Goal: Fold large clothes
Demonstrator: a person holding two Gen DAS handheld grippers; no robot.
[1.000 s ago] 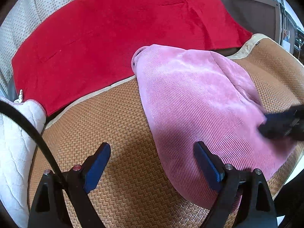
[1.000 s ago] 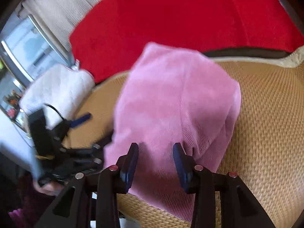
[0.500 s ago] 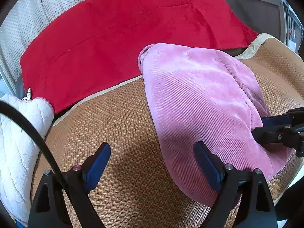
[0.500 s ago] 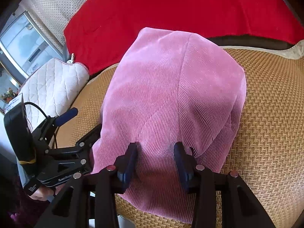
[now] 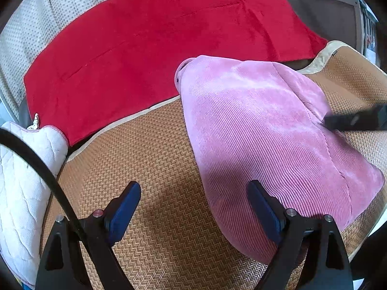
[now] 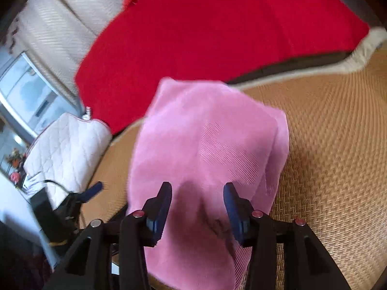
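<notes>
Both tools are spread apart with nothing between their blue pads. Seen from its own camera, the left gripper hovers wide over the woven straw mat: its left finger is above bare mat, its right finger just above the near edge of the pink corduroy garment. The right gripper hangs above the same garment, jaws parted around a dark shadow on the cloth, gripping nothing; that view is blurred.

The garment lies folded into a compact bundle on the mat, its far end reaching the mat's pale border, near the red blanket that covers the back. A white quilted cushion sits at the mat's left edge. In the left view a blurred black part of the right tool crosses the garment's right side. No brand, label or writing can be read in either view.
</notes>
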